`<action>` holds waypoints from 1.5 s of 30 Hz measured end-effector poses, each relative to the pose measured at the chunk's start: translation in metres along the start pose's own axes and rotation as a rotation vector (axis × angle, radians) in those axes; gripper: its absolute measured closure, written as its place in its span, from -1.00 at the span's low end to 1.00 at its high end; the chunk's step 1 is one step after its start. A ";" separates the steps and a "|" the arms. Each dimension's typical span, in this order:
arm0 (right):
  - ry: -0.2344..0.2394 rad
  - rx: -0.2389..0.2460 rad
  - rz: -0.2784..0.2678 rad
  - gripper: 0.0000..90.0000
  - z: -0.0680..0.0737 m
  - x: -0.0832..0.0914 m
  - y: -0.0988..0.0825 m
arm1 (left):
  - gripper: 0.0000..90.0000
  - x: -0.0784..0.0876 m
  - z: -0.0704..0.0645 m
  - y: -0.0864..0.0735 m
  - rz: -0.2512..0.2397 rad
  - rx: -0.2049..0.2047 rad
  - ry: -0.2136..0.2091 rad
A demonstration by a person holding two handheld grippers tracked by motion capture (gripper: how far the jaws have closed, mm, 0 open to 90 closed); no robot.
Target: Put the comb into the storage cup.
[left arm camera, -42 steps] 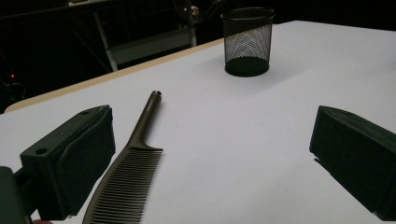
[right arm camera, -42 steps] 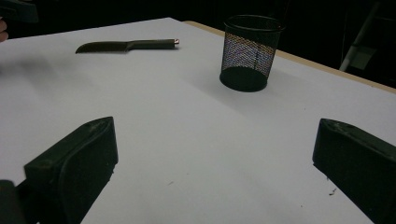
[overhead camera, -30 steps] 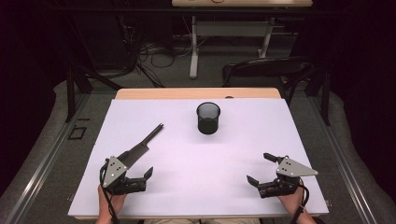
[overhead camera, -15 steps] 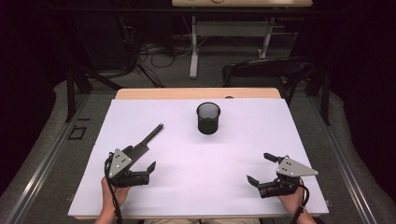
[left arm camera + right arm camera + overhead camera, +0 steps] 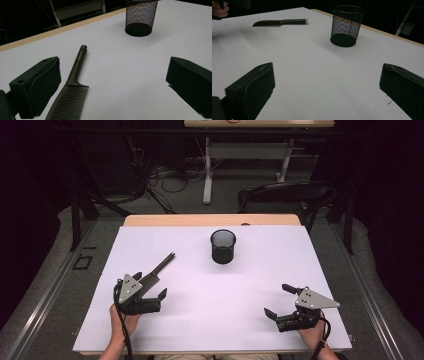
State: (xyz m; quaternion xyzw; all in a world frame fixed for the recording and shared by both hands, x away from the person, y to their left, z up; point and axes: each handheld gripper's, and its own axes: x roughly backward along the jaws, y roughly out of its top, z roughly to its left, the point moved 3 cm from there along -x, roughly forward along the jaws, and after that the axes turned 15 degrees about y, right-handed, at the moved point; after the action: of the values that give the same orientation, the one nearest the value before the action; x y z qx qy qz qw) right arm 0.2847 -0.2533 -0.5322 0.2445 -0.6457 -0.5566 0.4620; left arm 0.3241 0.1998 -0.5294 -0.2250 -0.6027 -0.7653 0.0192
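Mesh pen cup (image 5: 223,247) stands upright (contents not visible); left gripper (image 5: 149,283) gapes wide beside the comb (image 5: 72,88), right gripper (image 5: 281,302) spread, empty.

— Any lettering, brand or number to read anywhere?
— None. Nothing legible on the comb (image 5: 72,92), neither along the handle nor on the toothed part.
— And on the mesh cup (image 5: 223,246)?
— Plain black mesh, no label or tag.
— On the table (image 5: 240,285) itself?
— Bare white sheet, no print, no marks to read as signs.
— On the grey plates of the left claw (image 5: 149,293) and right claw (image 5: 279,300)?
— Only small holes, no characters. Background too dark and blurred to read.
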 end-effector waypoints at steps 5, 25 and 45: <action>0.001 -0.001 0.000 -1.00 0.000 0.000 0.000 | -1.00 -0.003 0.001 0.001 0.006 0.000 0.002; 0.000 0.001 0.004 -1.00 0.000 0.000 0.000 | -1.00 -0.018 0.007 0.011 0.021 0.017 0.026; 0.001 0.002 0.007 -1.00 0.000 0.000 0.000 | -1.00 -0.038 0.014 0.021 0.051 0.037 0.064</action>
State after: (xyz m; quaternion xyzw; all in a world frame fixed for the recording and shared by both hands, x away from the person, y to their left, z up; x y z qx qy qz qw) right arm 0.2850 -0.2535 -0.5325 0.2428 -0.6468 -0.5545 0.4639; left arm 0.3688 0.1984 -0.5219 -0.2152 -0.6097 -0.7603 0.0621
